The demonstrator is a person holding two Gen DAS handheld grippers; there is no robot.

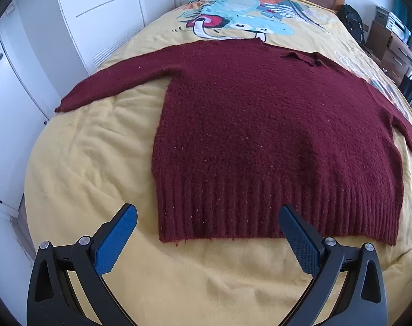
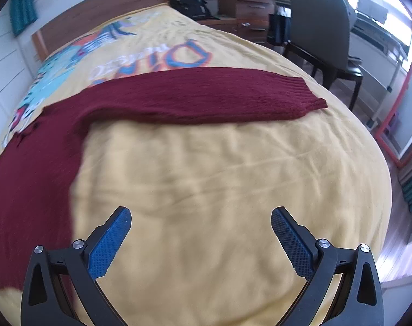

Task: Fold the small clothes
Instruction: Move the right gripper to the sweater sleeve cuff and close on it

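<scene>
Hovering over the maroon sweater (image 1: 260,125), laid flat on the bed (image 1: 91,163).
I hold left gripper (image 1: 208,217) and right gripper (image 2: 201,218) spread, nothing pinched; sleeves lie out, ready for folding.

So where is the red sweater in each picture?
Left wrist view: the dark red knitted sweater fills the middle, its ribbed hem nearest the open claw.
Right wrist view: the sweater sits along the left edge, one sleeve stretching across the top.
Shared landmark: the yellow printed bedspread.
</scene>
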